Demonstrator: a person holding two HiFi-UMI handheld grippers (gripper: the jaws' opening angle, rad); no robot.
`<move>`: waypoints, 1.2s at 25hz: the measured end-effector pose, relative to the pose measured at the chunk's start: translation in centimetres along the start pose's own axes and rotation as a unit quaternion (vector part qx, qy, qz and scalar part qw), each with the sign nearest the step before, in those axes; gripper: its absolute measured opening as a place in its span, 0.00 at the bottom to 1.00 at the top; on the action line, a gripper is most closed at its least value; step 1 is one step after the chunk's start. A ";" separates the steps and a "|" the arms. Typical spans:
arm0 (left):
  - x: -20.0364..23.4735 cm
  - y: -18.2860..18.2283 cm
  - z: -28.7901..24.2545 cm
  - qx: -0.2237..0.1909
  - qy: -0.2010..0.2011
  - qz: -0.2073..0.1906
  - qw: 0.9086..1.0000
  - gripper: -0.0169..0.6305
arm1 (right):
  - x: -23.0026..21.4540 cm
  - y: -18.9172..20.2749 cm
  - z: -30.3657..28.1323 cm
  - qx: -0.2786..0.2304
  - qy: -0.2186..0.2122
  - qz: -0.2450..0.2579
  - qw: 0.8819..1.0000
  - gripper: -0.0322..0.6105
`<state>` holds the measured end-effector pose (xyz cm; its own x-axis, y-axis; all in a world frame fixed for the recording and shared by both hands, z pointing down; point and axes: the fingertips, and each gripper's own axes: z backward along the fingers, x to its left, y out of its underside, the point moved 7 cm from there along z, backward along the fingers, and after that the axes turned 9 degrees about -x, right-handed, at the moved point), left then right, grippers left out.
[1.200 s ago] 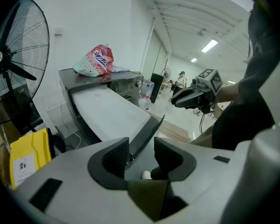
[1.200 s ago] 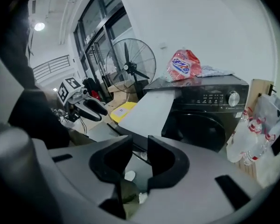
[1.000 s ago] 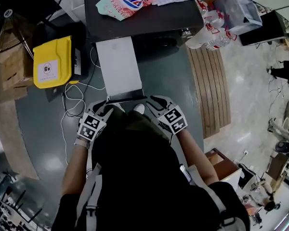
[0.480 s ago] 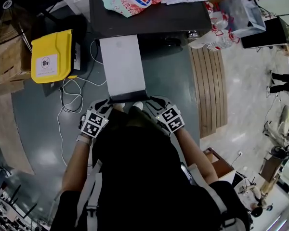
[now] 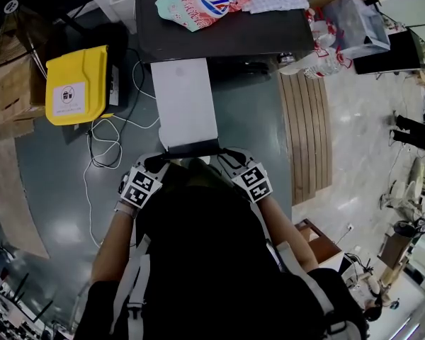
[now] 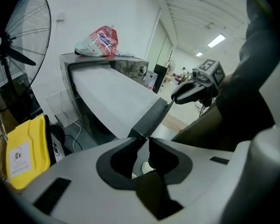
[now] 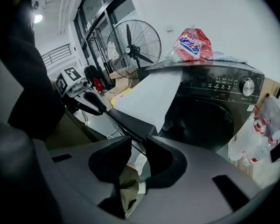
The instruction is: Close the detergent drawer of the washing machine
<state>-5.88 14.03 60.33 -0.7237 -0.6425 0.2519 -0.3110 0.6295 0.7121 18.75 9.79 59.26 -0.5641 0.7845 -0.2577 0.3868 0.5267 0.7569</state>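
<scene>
Now, long flat white drawer (image 5: 184, 101), glossy dark washer (image 5: 269, 34)

Workshop hall — pedestal fan (image 7: 129, 48), ceiling strip lights (image 6: 216, 40).

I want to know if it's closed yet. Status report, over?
Both jaws just closed in: left gripper and right gripper pinch drawer at its dark front edge. Drawer pulled far out, not pushed yet. Nothing seen in its way.

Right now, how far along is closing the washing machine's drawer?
Done: nothing, the drawer stands pulled far out. In hand: left gripper and right gripper, jaws just closing, grip its dark front edge. Left: pushing it into the washing machine.
</scene>
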 end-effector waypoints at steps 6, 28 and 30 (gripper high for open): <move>0.2 -0.7 0.2 -0.009 0.014 0.000 1.000 0.16 | -0.3 -0.8 0.4 -0.013 0.005 -0.006 1.000 0.21; 6.5 -5.8 -0.7 -0.031 0.006 0.004 0.999 0.15 | -4.5 -7.0 -2.7 -0.051 0.042 -0.014 0.998 0.21; 7.2 -6.3 -0.8 -0.029 0.011 0.000 1.000 0.15 | -4.8 -7.4 -3.0 -0.053 0.049 -0.018 0.997 0.21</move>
<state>-8.64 5.07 58.23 -0.7100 -0.6526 0.2646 -0.2744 0.6024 0.7495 16.35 1.15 56.69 -0.6462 0.7278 -0.2296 0.2885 0.5115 0.8094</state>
